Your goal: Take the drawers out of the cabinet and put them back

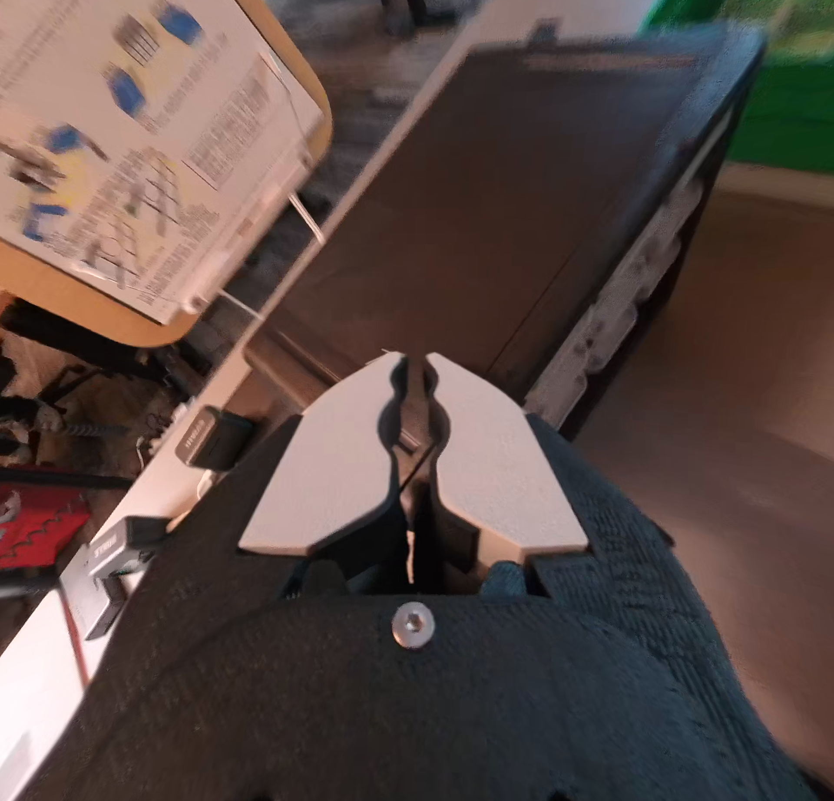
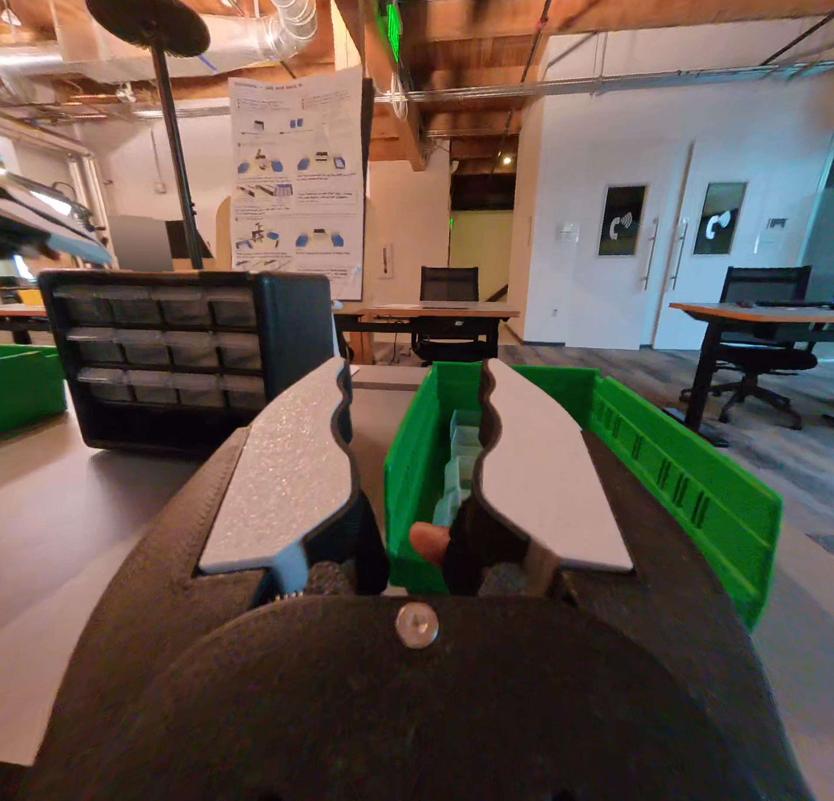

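Note:
The black drawer cabinet [image 2: 180,351] stands on the table at the left, its three rows filled with clear drawers [image 2: 167,351]. My right gripper [image 2: 415,373] is open, right of the cabinet, straddling the near left wall of a green bin [image 2: 677,472] that holds several clear drawers [image 2: 462,441]. In the blurred left wrist view my left gripper [image 1: 415,360] is shut with nothing seen between its jaws, tilted just above the cabinet's dark top [image 1: 519,215]. Clear drawer fronts [image 1: 632,305] show along its right edge.
A second green bin [image 2: 27,387] sits left of the cabinet and also shows in the left wrist view [image 1: 789,80]. An instruction poster [image 2: 298,175] and a black stand [image 2: 176,157] rise behind. Metal clamps [image 1: 212,436] grip the table edge. Desks and chairs stand beyond.

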Demonstrator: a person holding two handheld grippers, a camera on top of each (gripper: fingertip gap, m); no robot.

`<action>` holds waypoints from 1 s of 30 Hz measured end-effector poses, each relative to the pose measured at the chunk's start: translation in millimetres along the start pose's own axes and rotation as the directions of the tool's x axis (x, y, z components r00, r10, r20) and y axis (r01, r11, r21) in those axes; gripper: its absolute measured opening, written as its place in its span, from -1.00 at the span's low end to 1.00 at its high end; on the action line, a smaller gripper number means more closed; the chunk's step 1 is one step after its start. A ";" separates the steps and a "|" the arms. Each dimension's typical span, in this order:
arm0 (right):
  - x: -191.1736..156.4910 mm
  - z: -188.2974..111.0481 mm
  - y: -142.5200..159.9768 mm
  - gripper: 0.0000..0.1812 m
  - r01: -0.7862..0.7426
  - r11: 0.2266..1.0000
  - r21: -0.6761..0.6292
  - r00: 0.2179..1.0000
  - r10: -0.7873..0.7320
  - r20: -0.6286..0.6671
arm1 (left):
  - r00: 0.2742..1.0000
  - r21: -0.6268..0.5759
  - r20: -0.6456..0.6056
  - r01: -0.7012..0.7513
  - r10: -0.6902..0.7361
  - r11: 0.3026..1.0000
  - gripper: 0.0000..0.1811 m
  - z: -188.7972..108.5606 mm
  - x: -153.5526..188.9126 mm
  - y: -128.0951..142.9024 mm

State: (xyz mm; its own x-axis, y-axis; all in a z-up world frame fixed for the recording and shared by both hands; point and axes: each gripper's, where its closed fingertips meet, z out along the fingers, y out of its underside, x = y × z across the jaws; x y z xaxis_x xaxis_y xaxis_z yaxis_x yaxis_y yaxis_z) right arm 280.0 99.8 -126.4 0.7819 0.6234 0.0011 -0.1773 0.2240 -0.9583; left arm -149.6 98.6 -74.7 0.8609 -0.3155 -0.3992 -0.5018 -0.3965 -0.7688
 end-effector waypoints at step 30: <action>-161.7 130.7 132.1 -0.59 -0.041 0.923 -0.383 0.999 0.047 0.006 | 0.778 0.626 -0.024 0.501 -0.628 0.597 -0.03 -25.6 62.3 100.0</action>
State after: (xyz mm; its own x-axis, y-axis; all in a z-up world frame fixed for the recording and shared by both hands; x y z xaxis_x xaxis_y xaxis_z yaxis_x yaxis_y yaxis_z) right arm 52.1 126.5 -215.9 0.7692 0.6376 -0.0422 0.0333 -0.1060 -0.9938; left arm -148.4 17.3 -163.6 0.9828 -0.0171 0.1837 0.1842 0.1448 -0.9722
